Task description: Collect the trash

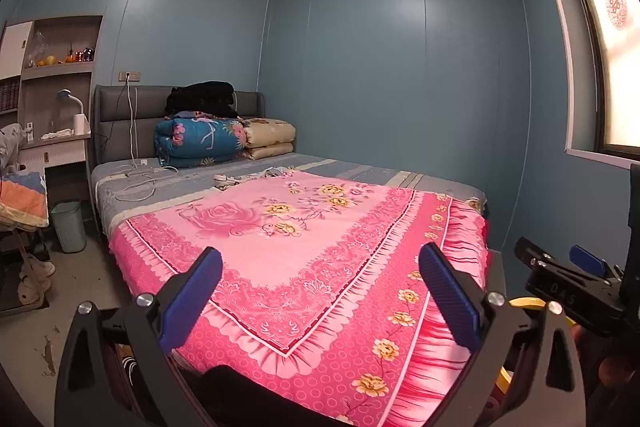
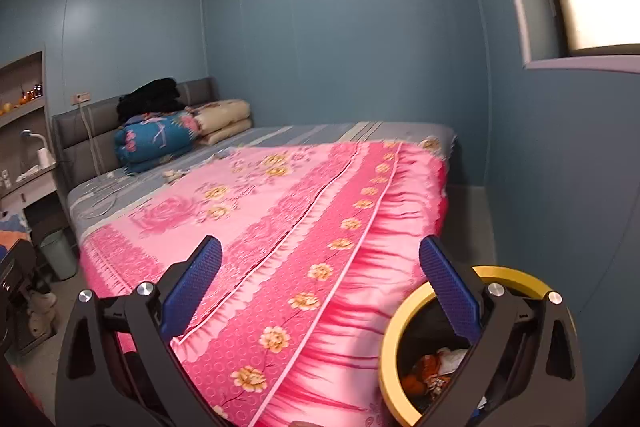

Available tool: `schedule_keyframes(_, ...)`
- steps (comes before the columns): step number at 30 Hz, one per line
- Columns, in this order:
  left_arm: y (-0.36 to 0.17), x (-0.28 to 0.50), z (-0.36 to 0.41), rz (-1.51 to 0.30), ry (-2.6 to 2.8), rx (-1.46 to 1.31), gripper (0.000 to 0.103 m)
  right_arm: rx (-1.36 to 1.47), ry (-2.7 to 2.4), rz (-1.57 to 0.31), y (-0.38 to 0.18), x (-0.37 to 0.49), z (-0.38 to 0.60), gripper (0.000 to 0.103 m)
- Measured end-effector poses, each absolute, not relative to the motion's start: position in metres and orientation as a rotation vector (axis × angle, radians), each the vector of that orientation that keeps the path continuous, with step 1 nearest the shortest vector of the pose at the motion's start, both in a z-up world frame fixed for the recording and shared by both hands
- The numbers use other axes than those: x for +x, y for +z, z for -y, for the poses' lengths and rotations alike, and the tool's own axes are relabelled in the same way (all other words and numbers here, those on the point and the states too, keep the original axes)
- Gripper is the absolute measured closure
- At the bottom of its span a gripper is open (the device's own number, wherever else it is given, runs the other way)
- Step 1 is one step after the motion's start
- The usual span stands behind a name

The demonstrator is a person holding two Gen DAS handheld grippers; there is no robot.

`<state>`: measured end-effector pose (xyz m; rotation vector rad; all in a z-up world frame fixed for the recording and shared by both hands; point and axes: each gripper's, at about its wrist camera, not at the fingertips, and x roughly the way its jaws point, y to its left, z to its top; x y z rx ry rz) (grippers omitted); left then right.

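Observation:
A yellow-rimmed trash bin (image 2: 404, 327) with a dark liner stands on the floor at the foot of the bed, holding orange and white scraps (image 2: 436, 367). My right gripper (image 2: 320, 267) is open above the bed's corner, its right finger over the bin's mouth, nothing between the fingers. My left gripper (image 1: 320, 275) is open and empty over the pink floral bedspread (image 1: 304, 259). Small pale scraps (image 1: 240, 179) lie mid-bed near the bedspread's far edge. The right gripper (image 1: 576, 275) shows at the left wrist view's right edge, with a sliver of the yellow bin rim (image 1: 528, 303) beneath it.
Folded quilts (image 1: 208, 139) and a black bundle sit at the headboard. White charging cables (image 1: 140, 179) trail over the grey sheet. A pale green wastebasket (image 1: 69, 227) stands left of the bed beside a desk with a lamp. Shoes lie on the floor at left. A blue wall runs along the right.

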<state>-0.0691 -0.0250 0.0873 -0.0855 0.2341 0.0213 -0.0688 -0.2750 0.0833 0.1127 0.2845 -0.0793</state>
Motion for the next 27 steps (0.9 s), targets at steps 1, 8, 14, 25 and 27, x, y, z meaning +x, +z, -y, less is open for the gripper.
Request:
schedule_keyframes(1, 0.086, -0.072, 0.026, -0.228, 0.015, -0.088, 0.008, 0.114, -0.084, -0.281, 0.083, -0.071, 0.275, 0.008)
schedule_keyframes(8, 0.083, -0.077, 0.026, -0.219, -0.013, -0.106, 0.008, 0.085, -0.148, -0.257, 0.078, -0.08, 0.273, 0.008)
schedule_keyframes(14, 0.08, -0.073, 0.025, -0.243, -0.027, -0.12, 0.008, 0.093, -0.144, -0.298, 0.074, -0.075, 0.275, 0.008)
schedule_keyframes(25, 0.079, -0.07, 0.022, -0.254, -0.033, -0.126, 0.008, 0.103, -0.149, -0.319, 0.068, -0.072, 0.277, 0.008)
schedule_keyframes(27, 0.079, -0.069, 0.022, -0.257, -0.034, -0.128, 0.008, 0.105, -0.152, -0.319, 0.068, -0.072, 0.278, 0.008)
